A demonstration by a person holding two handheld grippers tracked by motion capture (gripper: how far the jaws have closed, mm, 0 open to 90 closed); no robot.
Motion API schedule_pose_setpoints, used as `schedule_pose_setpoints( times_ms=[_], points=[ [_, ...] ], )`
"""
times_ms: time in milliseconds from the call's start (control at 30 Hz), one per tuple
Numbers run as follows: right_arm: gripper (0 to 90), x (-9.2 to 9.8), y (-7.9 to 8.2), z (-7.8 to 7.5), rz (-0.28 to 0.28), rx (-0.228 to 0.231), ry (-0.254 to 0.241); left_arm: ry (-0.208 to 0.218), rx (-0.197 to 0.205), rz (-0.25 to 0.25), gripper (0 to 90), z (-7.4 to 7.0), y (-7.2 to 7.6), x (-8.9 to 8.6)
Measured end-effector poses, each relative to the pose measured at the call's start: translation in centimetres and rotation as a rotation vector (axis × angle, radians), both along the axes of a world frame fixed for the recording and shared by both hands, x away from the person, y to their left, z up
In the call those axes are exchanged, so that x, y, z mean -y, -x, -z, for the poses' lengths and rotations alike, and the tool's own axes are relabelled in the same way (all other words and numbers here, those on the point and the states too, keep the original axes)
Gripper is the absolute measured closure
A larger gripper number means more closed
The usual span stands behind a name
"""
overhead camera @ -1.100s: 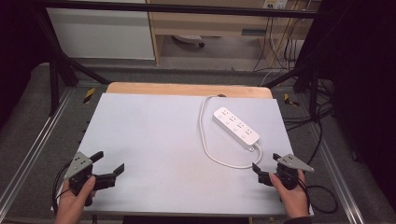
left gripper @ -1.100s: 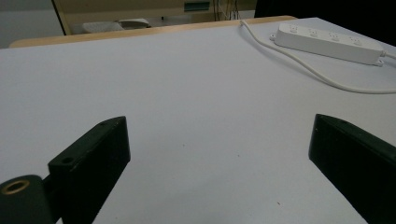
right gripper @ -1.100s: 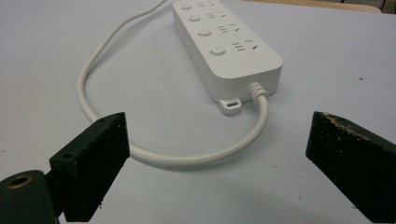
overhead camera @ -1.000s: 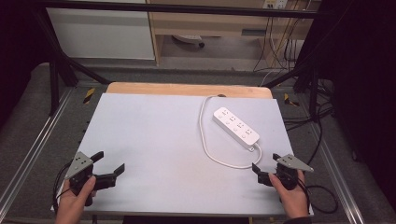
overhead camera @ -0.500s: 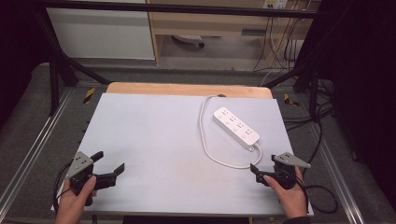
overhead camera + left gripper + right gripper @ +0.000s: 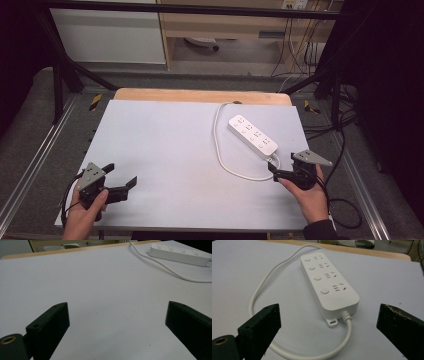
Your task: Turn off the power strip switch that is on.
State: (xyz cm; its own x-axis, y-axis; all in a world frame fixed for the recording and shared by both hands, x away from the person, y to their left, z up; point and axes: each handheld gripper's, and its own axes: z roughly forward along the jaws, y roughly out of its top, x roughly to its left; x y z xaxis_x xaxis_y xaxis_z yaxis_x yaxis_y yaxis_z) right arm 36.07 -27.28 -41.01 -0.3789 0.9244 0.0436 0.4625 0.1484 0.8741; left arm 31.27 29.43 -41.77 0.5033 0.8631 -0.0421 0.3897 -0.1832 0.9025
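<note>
The counter (image 6: 165,150) carries a white power strip (image 6: 253,136) near its right edge, long axis running diagonally from far-left to near-right, cord end pointing toward the near right corner. The right claw (image 6: 273,171) gapes wide and empty just beside that cord end. The left claw (image 6: 120,175), equally wide and empty, rests near the near left corner.

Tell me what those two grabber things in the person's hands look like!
Each gripper, left and right, is black with two flat jaws, a grey three-cornered plate on top and a black cable trailing behind. The right jaw pads look scuffed. A dark sleeve shows at the right wrist.
</note>
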Motion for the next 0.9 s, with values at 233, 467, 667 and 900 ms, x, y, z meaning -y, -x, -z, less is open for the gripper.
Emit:
schedule_pose_setpoints(
  times_ms=[233,467,667,900],
  points=[
    [3.6,-0.4,-1.9,-0.8,0.064,0.012,0.054,-0.004,0.000,0.009,5.2,0.0,0.1,0.2],
    [5.9,-0.5,-3.1,-2.0,-0.014,0.017,-0.015,-0.003,-0.002,0.006,5.3,0.0,0.1,0.1],
    [17.0,-0.9,-4.5,-3.0,0.024,0.043,-0.016,-0.006,-0.004,0.006,5.2,0.1,0.0,0.2],
    [18.2,-1.8,-6.3,-3.7,0.048,0.062,0.001,-0.009,-0.010,0.005,5.2,0.1,0.0,0.2]
  ],
)
